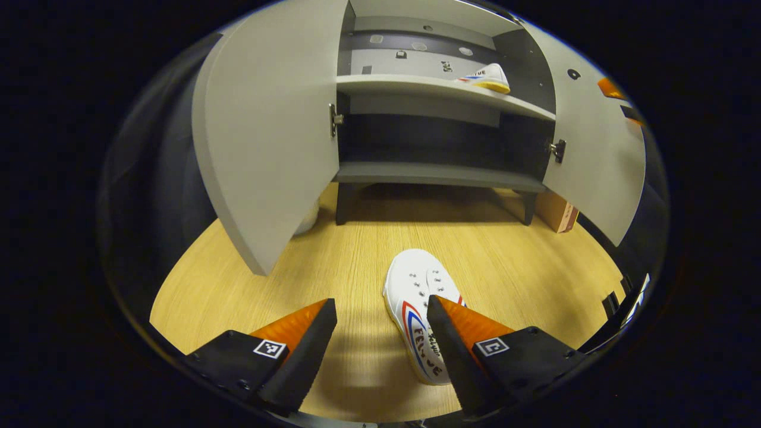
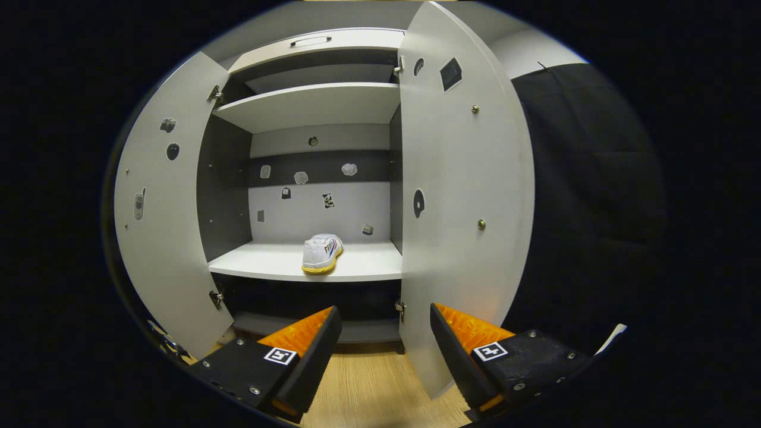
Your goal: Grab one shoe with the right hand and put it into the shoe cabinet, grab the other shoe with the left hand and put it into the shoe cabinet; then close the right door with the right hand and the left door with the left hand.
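Left gripper (image 1: 381,309): fingers spread apart, empty, low over wooden floor (image 1: 333,273), beside white shoe (image 1: 419,309) lying in front of shoe cabinet (image 1: 440,172). Right gripper (image 2: 385,318): fingers likewise apart, empty, facing cabinet interior. Second shoe (image 2: 321,252) resting on middle shelf (image 2: 368,264). Left door (image 2: 163,238) and right door (image 2: 464,196) both swung open.

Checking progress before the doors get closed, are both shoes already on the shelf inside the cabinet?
No, one shoe sits on the shelf, the other shoe lies on the floor.
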A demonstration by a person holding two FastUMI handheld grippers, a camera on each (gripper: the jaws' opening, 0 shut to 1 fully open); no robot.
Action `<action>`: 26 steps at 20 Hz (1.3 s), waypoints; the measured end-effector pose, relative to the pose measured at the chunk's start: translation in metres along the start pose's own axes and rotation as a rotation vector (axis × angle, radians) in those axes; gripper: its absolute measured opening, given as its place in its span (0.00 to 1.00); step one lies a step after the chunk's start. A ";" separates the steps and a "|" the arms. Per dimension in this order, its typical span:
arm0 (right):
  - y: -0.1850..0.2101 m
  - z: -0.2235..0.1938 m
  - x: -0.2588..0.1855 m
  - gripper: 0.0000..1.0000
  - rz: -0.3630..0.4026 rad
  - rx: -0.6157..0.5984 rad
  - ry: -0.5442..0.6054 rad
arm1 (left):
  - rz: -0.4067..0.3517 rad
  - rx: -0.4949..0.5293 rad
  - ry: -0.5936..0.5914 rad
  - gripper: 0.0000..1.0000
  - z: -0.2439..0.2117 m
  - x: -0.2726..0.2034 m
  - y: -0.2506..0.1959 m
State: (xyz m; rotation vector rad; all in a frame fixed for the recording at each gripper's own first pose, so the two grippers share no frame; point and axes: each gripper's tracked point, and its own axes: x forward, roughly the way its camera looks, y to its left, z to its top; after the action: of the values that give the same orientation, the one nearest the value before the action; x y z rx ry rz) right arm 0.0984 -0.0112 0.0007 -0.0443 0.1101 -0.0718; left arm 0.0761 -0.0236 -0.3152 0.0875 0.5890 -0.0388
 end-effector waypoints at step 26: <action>-0.018 -0.012 -0.024 0.92 0.013 0.008 -0.001 | -0.054 -0.037 0.308 0.07 -0.004 0.021 -0.018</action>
State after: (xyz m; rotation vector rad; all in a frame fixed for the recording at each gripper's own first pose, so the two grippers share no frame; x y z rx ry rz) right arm 0.0719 -0.0281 -0.0080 -0.0354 0.1092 -0.0591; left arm 0.0899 -0.0418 -0.3315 0.0410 0.8991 -0.0678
